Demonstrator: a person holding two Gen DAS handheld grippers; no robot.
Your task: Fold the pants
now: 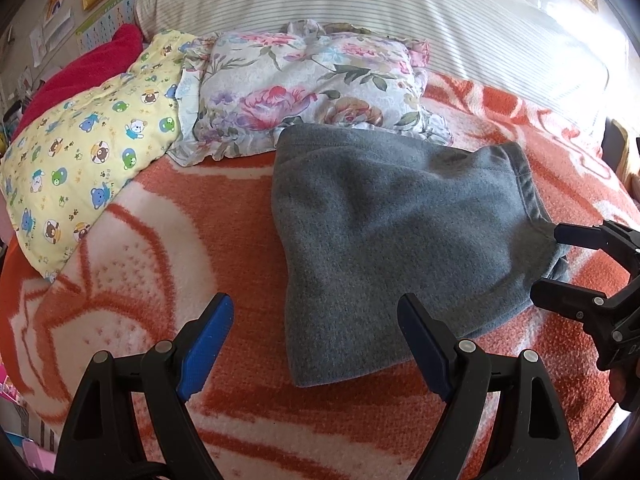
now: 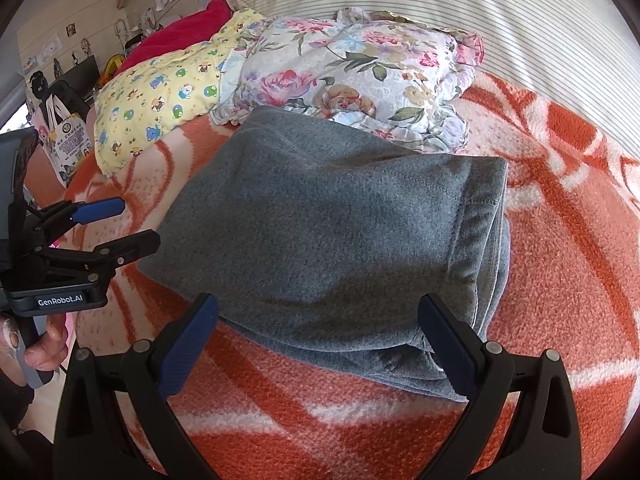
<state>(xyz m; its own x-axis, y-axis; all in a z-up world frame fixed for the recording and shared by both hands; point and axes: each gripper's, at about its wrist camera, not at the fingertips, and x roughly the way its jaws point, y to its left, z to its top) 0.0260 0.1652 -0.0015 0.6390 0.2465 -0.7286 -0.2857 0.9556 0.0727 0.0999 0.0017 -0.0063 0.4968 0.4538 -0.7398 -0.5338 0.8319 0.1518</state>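
The grey fleece pants (image 1: 384, 232) lie folded in a thick bundle on the orange and white blanket (image 1: 224, 216); in the right wrist view the pants (image 2: 332, 240) show stacked layers and the waistband at the right. My left gripper (image 1: 316, 320) is open and empty, hovering at the bundle's near left corner. My right gripper (image 2: 318, 328) is open and empty at the near edge of the pants, jaws spread either side of it. In the left wrist view the right gripper (image 1: 550, 262) sits at the bundle's right corner. The left gripper (image 2: 136, 224) shows at left in the right wrist view.
A floral pillow (image 1: 312, 92) touches the far edge of the pants. A yellow cartoon-print pillow (image 1: 88, 148) and a red cloth (image 1: 84, 68) lie at the left. A striped headboard cushion (image 1: 380, 12) runs along the back. The bed edge drops off at left.
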